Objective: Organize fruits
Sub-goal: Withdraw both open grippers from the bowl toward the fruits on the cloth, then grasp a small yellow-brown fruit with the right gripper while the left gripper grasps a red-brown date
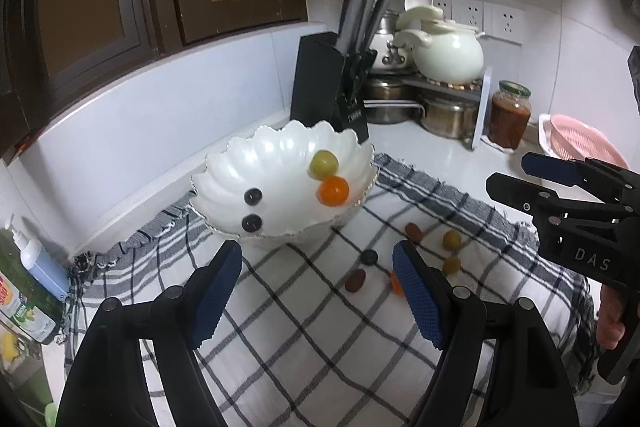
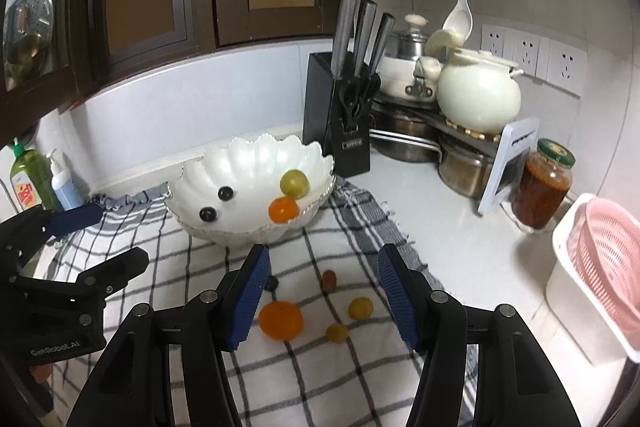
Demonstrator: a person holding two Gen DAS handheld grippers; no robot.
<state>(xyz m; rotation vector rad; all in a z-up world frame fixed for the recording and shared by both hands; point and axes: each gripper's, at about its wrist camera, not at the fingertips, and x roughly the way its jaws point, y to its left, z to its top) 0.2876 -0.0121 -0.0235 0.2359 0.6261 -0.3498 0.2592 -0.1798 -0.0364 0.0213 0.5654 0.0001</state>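
Note:
A white scalloped bowl [image 1: 272,155] [image 2: 248,167] stands at the back of a checked cloth [image 1: 300,327]. It holds a green fruit [image 1: 323,164], an orange one [image 1: 333,190] and two dark ones [image 1: 253,196]. Several small fruits lie loose on the cloth: an orange one [image 2: 280,319], two yellow-green [image 2: 360,308], a reddish one [image 2: 329,279] and a dark one [image 1: 369,257]. My left gripper [image 1: 318,263] [image 2: 122,235] hovers open in front of the bowl, empty. My right gripper [image 2: 323,263] [image 1: 508,173] is open above the loose fruits, with nothing between its pads.
A black knife block [image 1: 332,83] stands behind the bowl. Steel pots and a white ceramic pot [image 1: 448,55] fill the back corner. A jar of red sauce [image 1: 510,115] and a pink colander [image 2: 604,259] in a white tub are at the right. Soap bottles [image 1: 32,259] stand at the left.

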